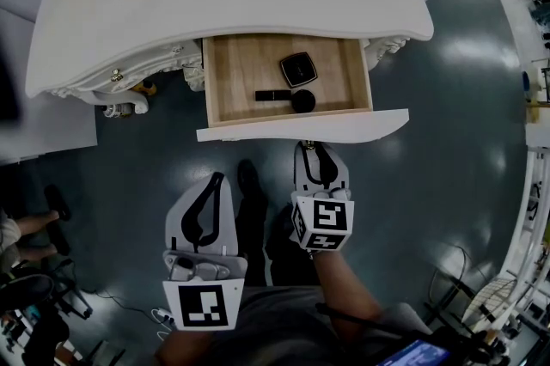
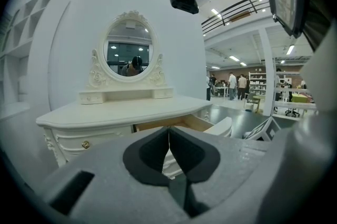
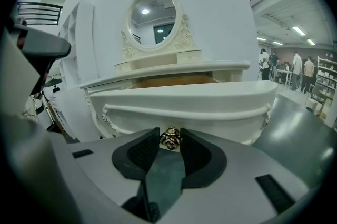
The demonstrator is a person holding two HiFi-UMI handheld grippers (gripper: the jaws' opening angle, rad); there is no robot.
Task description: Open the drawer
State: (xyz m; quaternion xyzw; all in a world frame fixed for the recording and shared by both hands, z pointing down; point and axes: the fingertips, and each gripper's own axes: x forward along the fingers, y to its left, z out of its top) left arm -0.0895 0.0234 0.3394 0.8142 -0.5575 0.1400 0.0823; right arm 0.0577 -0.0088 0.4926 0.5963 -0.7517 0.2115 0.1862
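Between the tips of the right tool [image 3: 170,133] sits a small gold knob [image 3: 170,140], and the tool pinches it from both sides. That knob is on the front of the drawer [image 1: 301,125]. The drawer stands open, sticking out from under the middle of the white desk [image 1: 232,3] toward the person.

The left tool [image 2: 168,132] is pressed together with nothing in it. It hangs in the air to the left of the right tool and a bit nearer to the person, and it does not touch the drawer.

Inside the drawer the bottom is plain wood. A flat black square case [image 1: 298,69] lies toward the far right. A thin black stick [image 1: 275,95] with a round black end lies just nearer than the case, close to the drawer's front.

At the far side of the desk stands an oval mirror [image 3: 153,18] in a curly white frame. Under it all is a dark shiny floor [image 1: 430,167].
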